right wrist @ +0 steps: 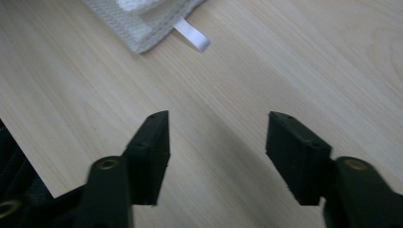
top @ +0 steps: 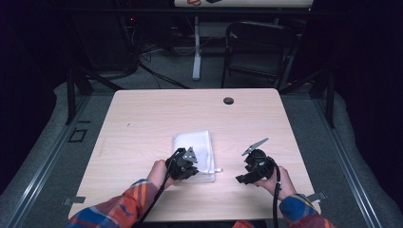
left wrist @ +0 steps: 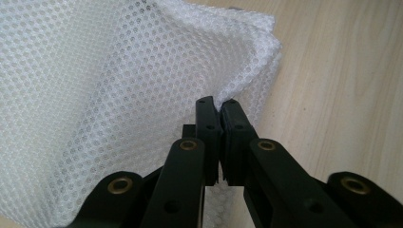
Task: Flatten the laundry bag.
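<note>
The white mesh cloth [top: 195,149] lies folded near the middle of the counter [top: 142,118], and the left gripper [left wrist: 220,107] is pressed together on a thin fold at the cloth's near edge. The right gripper [right wrist: 216,137] hangs to the right of the cloth, well apart from it, its jaws spread with only bare wood between them; nothing is held there.

The main risk, as I judge it, is the thinness of that pinch. Only a little mesh sits between the left gripper's tips, so a quick lift or sideways pull could let the slick fabric slide out, or bring up just one layer while the rest stays on the counter and the fold falls apart.

A small white tag [right wrist: 191,38] sticks out from the cloth's corner toward the right gripper. If the right gripper closes on the tag alone and not on the cloth's edge, a pull could drag the whole cloth askew, away from the left gripper's hold.
</note>
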Demonstrator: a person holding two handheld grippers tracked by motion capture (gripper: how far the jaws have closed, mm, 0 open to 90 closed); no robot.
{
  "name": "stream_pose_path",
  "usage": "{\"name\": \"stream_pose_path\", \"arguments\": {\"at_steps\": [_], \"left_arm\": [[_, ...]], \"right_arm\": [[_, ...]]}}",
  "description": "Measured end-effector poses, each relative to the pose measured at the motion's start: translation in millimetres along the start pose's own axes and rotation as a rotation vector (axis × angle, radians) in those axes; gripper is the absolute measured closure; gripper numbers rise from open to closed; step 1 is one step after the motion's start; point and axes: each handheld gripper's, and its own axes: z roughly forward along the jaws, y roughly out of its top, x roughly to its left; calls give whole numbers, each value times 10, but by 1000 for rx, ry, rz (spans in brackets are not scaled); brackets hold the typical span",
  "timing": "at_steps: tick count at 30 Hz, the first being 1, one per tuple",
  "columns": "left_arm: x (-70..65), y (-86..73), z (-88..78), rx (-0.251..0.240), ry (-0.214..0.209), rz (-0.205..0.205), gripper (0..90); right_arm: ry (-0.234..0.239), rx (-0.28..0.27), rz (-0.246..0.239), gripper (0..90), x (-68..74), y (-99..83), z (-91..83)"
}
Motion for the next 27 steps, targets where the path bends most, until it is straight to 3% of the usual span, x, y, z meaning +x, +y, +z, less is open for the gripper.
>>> {"name": "stream_pose_path", "arguments": {"at_steps": [2, 3, 4, 5, 6, 7, 9, 10, 12, 16, 24, 27], "left_arm": [[4, 0, -19, -6, 3, 3, 877], [6, -2, -28, -14, 9, -7, 878], [6, -2, -28, -14, 9, -7, 878], [11, -4, -33, -17, 8, -10, 878], [15, -4, -40, -15, 13, -7, 878], [19, -4, -53, -23, 15, -12, 878], [23, -2, -60, -24, 17, -12, 878], [25, -2, -69, -27, 18, -13, 878], [32, -7, -78, -34, 18, -21, 878], [35, -11, -81, -34, 17, -28, 878], [40, -15, -96, -48, 34, -31, 879], [45, -16, -109, -53, 39, -33, 879]], "right_arm": [[3, -9, -18, 460, 13, 10, 7], [14, -12, -29, 546, 44, 44, 13], [14, -12, -29, 546, 44, 44, 13], [11, -27, -41, 629, 82, 89, 33], [11, -27, -41, 629, 82, 89, 33], [16, -33, -62, 697, 141, 155, 74], [15, -37, -77, 722, 176, 192, 102], [16, -45, -106, 788, 244, 271, 158], [19, -54, -120, 836, 292, 344, 220], [29, -56, -146, 897, 365, 453, 360], [37, -55, -182, 900, 486, 588, 572], [38, -57, -161, 900, 488, 606, 637]]}}
